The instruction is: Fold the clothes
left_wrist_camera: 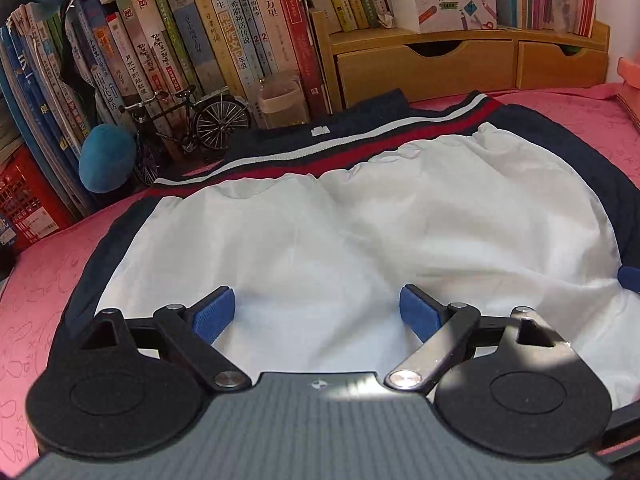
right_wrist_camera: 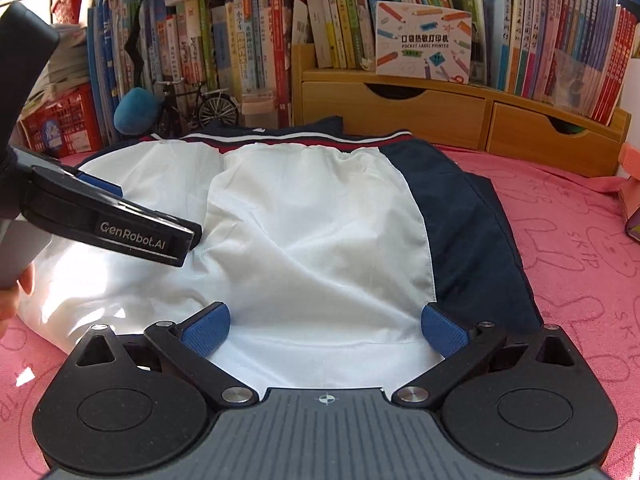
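Note:
A navy garment with a white lining (left_wrist_camera: pixel 340 248) lies spread on the pink cloth, its red and white striped band (left_wrist_camera: pixel 360 144) at the far side. It also shows in the right wrist view (right_wrist_camera: pixel 304 232), with a navy panel (right_wrist_camera: pixel 460 220) on its right. My left gripper (left_wrist_camera: pixel 316 312) is open, its blue pads wide apart over the white lining near the front edge. My right gripper (right_wrist_camera: pixel 324 328) is open above the lining's front edge, holding nothing. The left gripper's black body (right_wrist_camera: pixel 108 224) shows at the left of the right wrist view.
The pink cloth (right_wrist_camera: pixel 560 248) covers the surface. At the back stand rows of books (left_wrist_camera: pixel 224 40), a wooden drawer unit (right_wrist_camera: pixel 440 112), a model bicycle (left_wrist_camera: pixel 188 124), a blue plush (left_wrist_camera: pixel 106 158) and a red crate (left_wrist_camera: pixel 24 196).

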### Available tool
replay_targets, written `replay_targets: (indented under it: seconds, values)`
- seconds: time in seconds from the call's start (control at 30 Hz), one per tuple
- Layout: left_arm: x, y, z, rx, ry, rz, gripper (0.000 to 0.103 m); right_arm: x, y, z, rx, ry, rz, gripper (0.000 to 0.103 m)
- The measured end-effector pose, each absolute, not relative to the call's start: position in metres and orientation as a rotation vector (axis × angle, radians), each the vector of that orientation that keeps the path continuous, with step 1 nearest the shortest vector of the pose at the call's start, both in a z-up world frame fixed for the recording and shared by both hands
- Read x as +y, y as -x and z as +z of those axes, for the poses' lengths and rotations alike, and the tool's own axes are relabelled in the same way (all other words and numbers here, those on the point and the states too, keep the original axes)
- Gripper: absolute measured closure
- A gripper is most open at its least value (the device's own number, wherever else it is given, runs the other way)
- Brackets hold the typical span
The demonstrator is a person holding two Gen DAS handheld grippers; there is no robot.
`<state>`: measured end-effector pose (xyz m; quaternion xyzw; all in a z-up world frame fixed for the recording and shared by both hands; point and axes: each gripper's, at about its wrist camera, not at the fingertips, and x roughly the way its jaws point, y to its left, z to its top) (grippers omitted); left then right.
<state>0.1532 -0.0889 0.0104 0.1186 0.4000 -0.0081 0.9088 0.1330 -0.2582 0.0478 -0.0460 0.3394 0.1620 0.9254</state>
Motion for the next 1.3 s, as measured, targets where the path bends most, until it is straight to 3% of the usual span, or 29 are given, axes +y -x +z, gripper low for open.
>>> replay_targets:
  seconds: [0.3, 0.73, 0.83, 1.0, 1.3]
  values:
    - [-0.086, -0.209, 0.003, 0.825, -0.217, 0.054, 0.000, -0.259, -0.132, 0.047, 0.695, 0.100, 0.332, 0.000]
    - [-0.087, -0.217, 0.003, 0.786, -0.269, 0.027, 0.000, -0.258, -0.131, 0.044, 0.693, 0.105, 0.332, 0.000]
    - [-0.089, -0.196, 0.011, 0.746, -0.352, 0.046, 0.007, -0.258, -0.132, 0.043, 0.693, 0.105, 0.332, 0.000]
    - [-0.070, -0.127, 0.020, 0.654, -0.368, 0.001, 0.006, -0.258, -0.132, 0.042, 0.691, 0.106, 0.333, 0.000]
    - [0.009, -0.066, -0.001, 0.679, -0.260, 0.209, 0.004, -0.258, -0.132, 0.042, 0.691, 0.104, 0.334, 0.000]
